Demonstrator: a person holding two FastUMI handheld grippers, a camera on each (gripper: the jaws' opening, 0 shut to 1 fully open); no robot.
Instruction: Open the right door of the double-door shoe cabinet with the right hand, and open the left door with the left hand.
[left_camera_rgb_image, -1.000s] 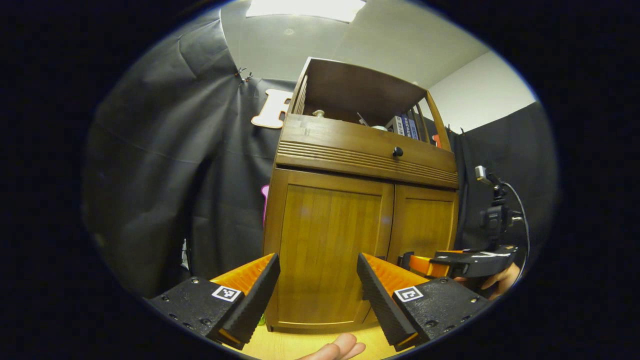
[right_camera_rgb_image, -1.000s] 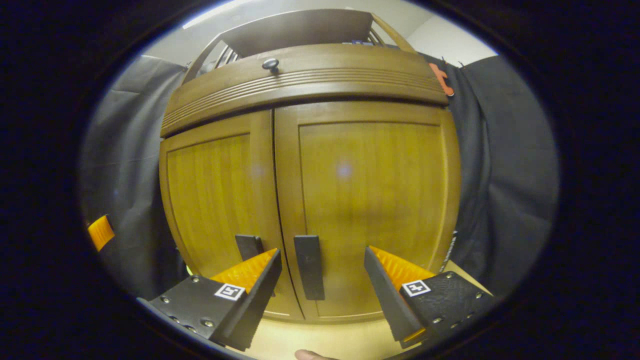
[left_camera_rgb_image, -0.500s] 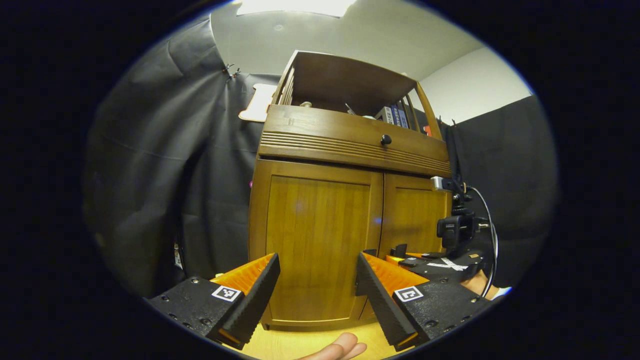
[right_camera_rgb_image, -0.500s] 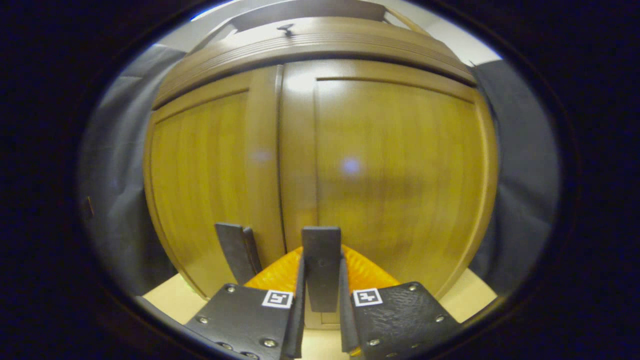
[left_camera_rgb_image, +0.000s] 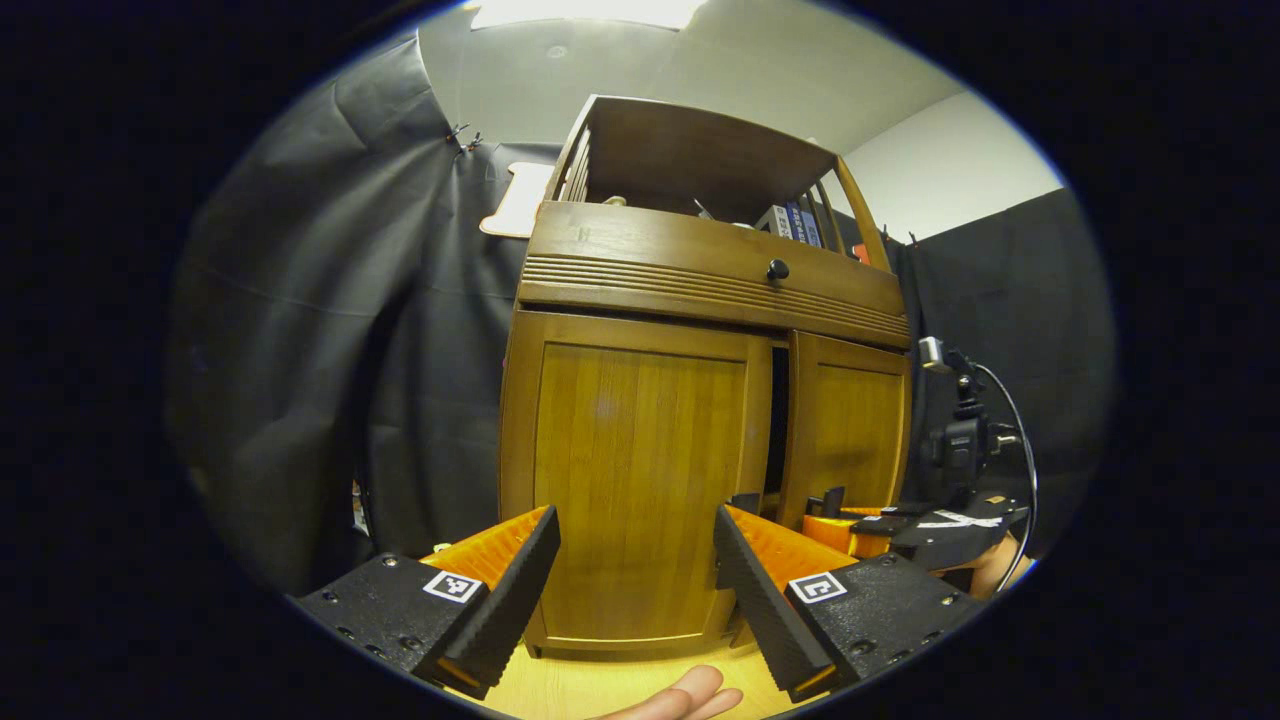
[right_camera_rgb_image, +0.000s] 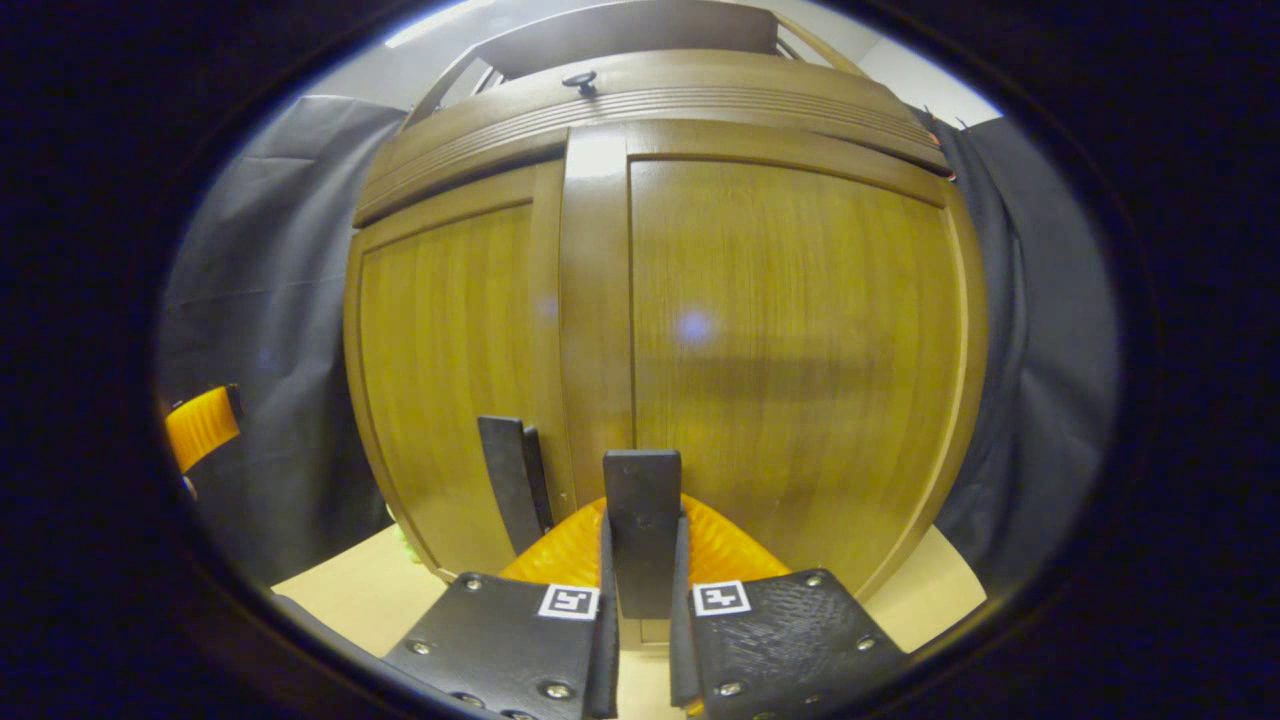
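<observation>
My right tool (right_camera_rgb_image: 640, 590) clamps the right door's handle (right_camera_rgb_image: 642, 520), the right door (left_camera_rgb_image: 845, 430) ajar; my left tool (left_camera_rgb_image: 635, 560) gapes wide before the left door (left_camera_rgb_image: 635, 470) at 12 o'clock.

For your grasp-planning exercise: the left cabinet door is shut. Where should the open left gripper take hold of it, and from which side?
Grip the left door's handle, a flat dark upright bar low on the left door beside the centre seam. Bring the left gripper straight in from the front, one finger on each side of the bar.

Both views face the cabinet (left_camera_rgb_image: 640, 470); right gripper view nearer.
</observation>
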